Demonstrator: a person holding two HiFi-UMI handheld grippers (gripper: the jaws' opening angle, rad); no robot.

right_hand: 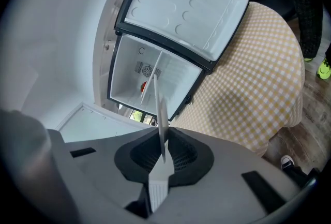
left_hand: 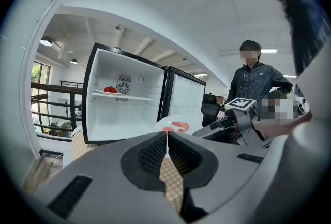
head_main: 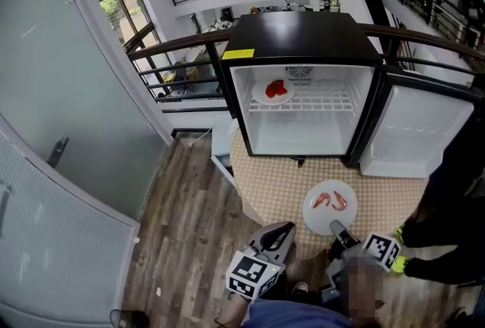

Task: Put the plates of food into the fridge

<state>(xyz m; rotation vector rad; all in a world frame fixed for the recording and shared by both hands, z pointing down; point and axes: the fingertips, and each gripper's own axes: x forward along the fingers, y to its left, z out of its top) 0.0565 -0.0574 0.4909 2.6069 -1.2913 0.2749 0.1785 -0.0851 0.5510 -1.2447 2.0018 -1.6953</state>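
Right gripper [head_main: 336,228] pinches the shrimp plate [head_main: 319,217] by its rim, jaws closed.

Shrimp plate [head_main: 330,207] before open fridge [head_main: 303,39]; strawberry plate [head_main: 273,92] shelved inside

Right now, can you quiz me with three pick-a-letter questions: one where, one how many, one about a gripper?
1. Where is the plate of red food?
A. on the wire shelf in the mini fridge
B. on the floor
C. on the fridge's top

2. How many plates show?
A. one
B. two
C. four

3. The right gripper is:
A. wide open
B. shut on the shrimp plate's rim
C. holding the fridge door

Answers: 1 A, it rests on the shelf. 2 B, one inside, one on the checked tablecloth. 3 B, the rim sits clamped between its jaws.
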